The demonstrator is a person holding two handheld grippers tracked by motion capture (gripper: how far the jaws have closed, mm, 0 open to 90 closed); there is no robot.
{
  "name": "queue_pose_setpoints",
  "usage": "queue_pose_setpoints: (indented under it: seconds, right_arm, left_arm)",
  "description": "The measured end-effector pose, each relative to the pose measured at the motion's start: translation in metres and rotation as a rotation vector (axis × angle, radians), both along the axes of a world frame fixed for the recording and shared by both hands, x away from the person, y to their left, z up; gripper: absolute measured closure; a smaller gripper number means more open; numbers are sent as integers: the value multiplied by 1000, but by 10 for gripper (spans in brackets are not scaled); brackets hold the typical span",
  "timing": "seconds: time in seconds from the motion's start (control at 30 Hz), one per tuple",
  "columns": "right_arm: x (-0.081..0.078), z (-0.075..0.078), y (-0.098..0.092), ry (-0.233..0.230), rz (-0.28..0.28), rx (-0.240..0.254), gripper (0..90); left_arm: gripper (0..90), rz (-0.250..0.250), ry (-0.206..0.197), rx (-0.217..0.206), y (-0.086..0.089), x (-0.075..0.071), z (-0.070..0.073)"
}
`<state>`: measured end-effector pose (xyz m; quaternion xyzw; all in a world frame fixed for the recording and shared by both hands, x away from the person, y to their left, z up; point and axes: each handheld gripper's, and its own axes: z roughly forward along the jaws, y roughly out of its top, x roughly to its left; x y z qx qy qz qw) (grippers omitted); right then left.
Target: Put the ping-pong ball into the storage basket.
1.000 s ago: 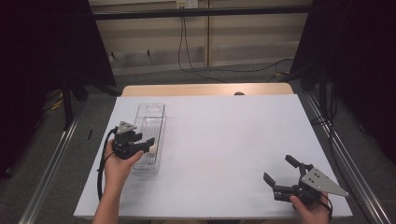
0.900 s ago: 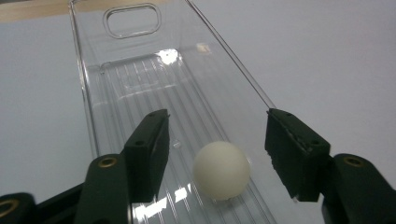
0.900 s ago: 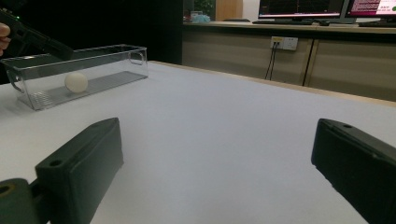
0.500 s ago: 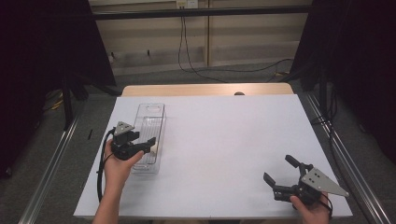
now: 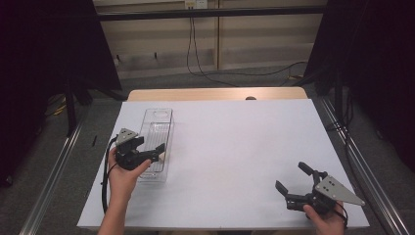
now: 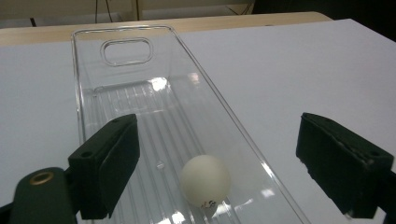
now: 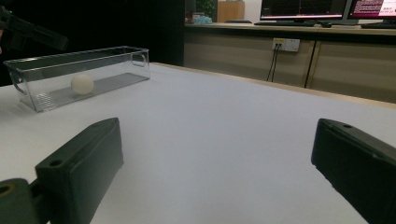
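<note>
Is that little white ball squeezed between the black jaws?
No, the small white ball lies loose in the clear plastic tray, jaws wide apart.

grey carpet floor point(image 5: 235, 81), monitors point(image 7: 303, 8)

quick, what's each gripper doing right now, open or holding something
Left gripper: open, holding nothing, over the clear bin with the white ball in it.
Right gripper: open, holding nothing.
</note>
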<state>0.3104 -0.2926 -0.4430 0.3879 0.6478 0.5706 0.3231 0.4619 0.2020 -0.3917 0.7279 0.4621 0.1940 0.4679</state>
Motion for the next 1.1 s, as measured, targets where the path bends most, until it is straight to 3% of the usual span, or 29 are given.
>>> queue_pose_setpoints:
  seconds: [0.23, 0.6, 0.7, 1.0, 1.1]
  right_arm:
    - [0, 0, 0, 5, 0, 4, 19]
    - [1, -1, 0, 6, 0, 6, 19]
    - [1, -1, 0, 8, 8, 6, 19]
    - [1, -1, 0, 7, 5, 7, 19]
    - [1, -1, 0, 6, 1, 9, 19]
  left_arm:
    - [71, -12, -37, 8, 0, -5, 1]
    - [31, -55, -79, -34, 1, -14, -3]
    - [31, -44, -88, -32, 1, -18, -4]
    - [31, -27, -154, -89, 11, -28, -5]
    - [31, -26, -159, -90, 13, -33, -6]
